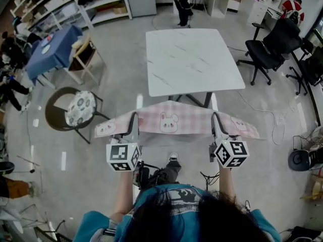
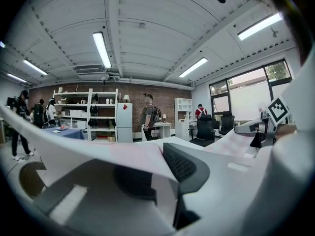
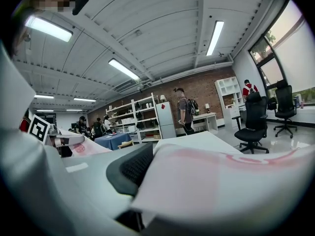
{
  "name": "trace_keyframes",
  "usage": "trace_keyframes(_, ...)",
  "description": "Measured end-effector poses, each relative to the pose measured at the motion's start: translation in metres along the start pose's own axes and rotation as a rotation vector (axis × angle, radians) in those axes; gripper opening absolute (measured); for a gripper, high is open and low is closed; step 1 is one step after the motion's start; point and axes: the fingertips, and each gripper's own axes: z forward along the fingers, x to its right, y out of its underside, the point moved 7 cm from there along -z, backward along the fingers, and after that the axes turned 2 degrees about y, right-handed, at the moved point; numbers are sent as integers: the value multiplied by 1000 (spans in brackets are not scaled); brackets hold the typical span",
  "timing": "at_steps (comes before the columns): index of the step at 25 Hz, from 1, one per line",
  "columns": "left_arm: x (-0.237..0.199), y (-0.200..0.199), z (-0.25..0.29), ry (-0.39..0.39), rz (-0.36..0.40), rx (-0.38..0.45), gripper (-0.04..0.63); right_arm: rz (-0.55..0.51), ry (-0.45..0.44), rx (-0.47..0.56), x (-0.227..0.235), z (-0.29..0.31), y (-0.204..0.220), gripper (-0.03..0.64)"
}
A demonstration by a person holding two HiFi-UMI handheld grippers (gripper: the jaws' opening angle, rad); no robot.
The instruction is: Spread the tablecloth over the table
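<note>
Head view checked first. Noted table (image 1: 194, 59) at far centre: white marbled top bare, no cloth on any part of it. Noted cloth (image 1: 169, 121) near of the table's near edge, off the top, held up in the air as a wide pink checked band running left to right, rabbit print facing up. Looks doubled rather than opened full; not settled from this angle.

Left gripper (image 1: 133, 117) clamped on the cloth left of centre. Right gripper (image 1: 216, 118) clamped on it right of centre. Band ends sticking out past each, to far left and far right.

Confirmed in left gripper view: cloth (image 2: 128, 154) pinched flat at the black pad, nothing else between the jaws, table (image 2: 170, 141) just visible beyond. Same in right gripper view: cloth (image 3: 221, 181) nipped at the pad, table (image 3: 197, 140) beyond.

Judged progress: gripped at two points, stretched roughly level, facing the table's near side. None of the top covered at this moment. Left to do, by this reading: carry over the top, open out if doubled, lay flat with even overhang, then release both sides.
</note>
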Motion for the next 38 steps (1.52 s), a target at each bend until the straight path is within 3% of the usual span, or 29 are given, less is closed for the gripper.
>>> trace_keyframes(11,-43,-52,68,85,26,146,66,-39,-18,54,17,73,-62,63)
trace_keyframes(22,-65,-97,113,146,50,207,66,-108,-36,106,26,112,-112,63)
trace_keyframes(31,-82,-189,169,161,125,284,64,-147,-90,165,45,170,-196,63)
trace_keyframes(38,-77,-180,194,151,156,389,63,-203,-157,257,72,206,-197,63)
